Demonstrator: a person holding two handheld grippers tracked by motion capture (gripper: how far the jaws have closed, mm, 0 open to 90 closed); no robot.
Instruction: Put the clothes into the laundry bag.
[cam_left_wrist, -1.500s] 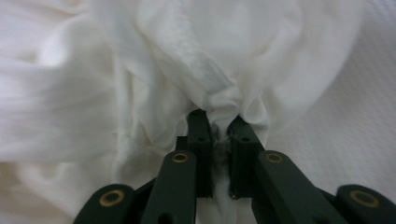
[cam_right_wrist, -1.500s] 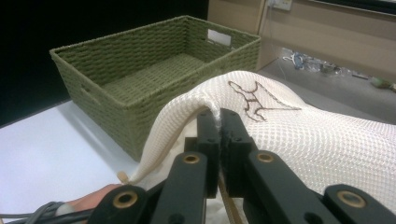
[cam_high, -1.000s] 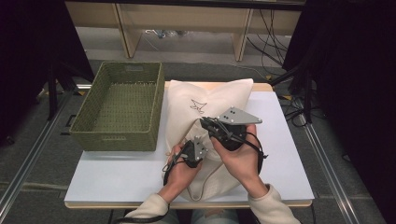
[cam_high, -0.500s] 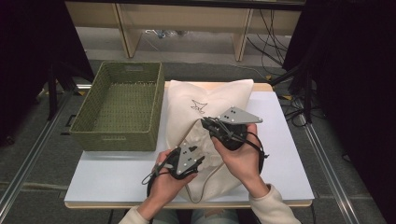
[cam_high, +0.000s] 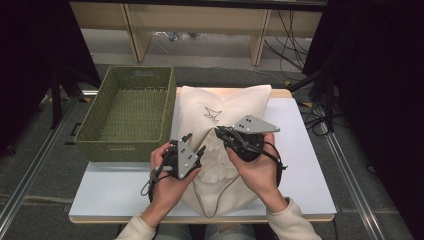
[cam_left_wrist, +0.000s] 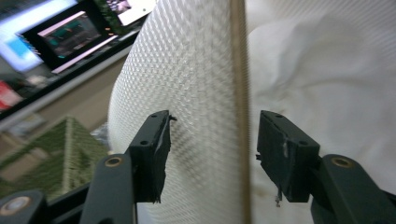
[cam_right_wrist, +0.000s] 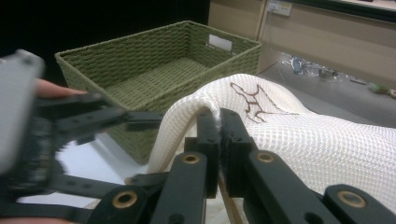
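woven green basket sits at left of the table. just beside it, white mesh bag lies mid-table, drawstring end toward the person. left gripper jaws spread, mesh between them. right gripper jaws pressed together, pinching a raised fold of the bag.

The bag is cream cloth, an open matt mesh weave with a dark printed figure. The basket is rough woven green fibre. The table looks smooth, matt white, perhaps laminate, with a wood-coloured edge.
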